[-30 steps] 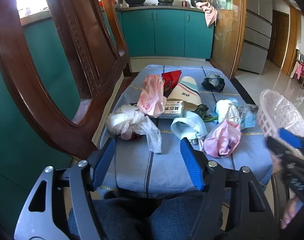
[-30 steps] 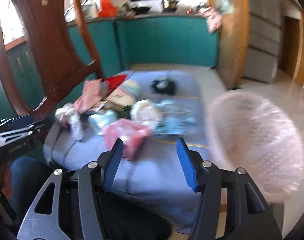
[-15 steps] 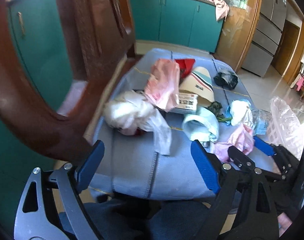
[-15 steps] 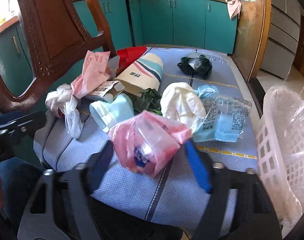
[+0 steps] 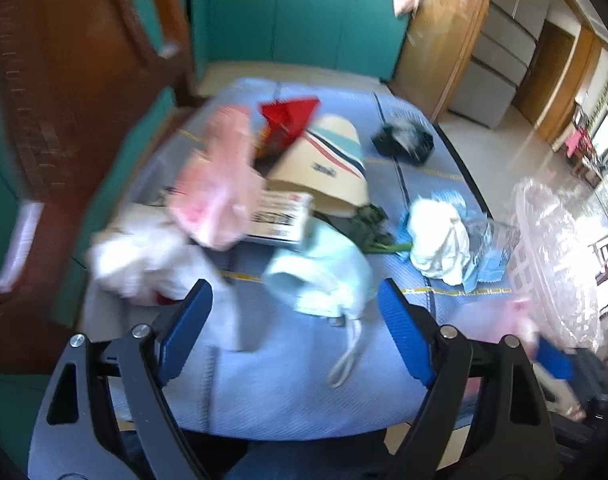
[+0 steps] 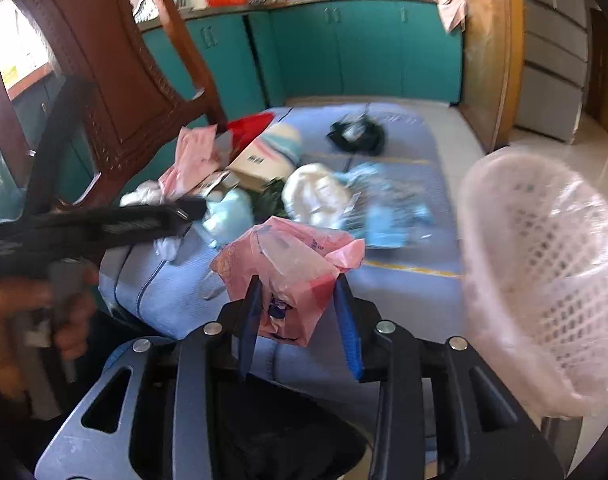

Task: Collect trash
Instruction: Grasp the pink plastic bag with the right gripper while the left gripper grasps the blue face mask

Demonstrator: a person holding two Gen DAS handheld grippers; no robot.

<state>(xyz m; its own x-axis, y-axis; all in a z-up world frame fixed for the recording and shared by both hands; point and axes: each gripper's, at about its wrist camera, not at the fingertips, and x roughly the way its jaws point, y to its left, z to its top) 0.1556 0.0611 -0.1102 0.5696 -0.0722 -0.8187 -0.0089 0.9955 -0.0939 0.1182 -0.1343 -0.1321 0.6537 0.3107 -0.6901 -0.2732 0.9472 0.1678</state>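
right gripper [image 6: 300, 312] had just been closing, its fingers pinching the pink bag [image 6: 292, 268] held up just beside the basket [image 6: 543, 264]. left gripper [image 5: 292, 328] was spread wide, empty, above the blue mask [image 5: 323, 280]. thin plastic, so it could've slipped out before the basket.

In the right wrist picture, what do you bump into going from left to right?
Left hand-held gripper → pink plastic bag, held in the right hand-held gripper → white mesh basket.
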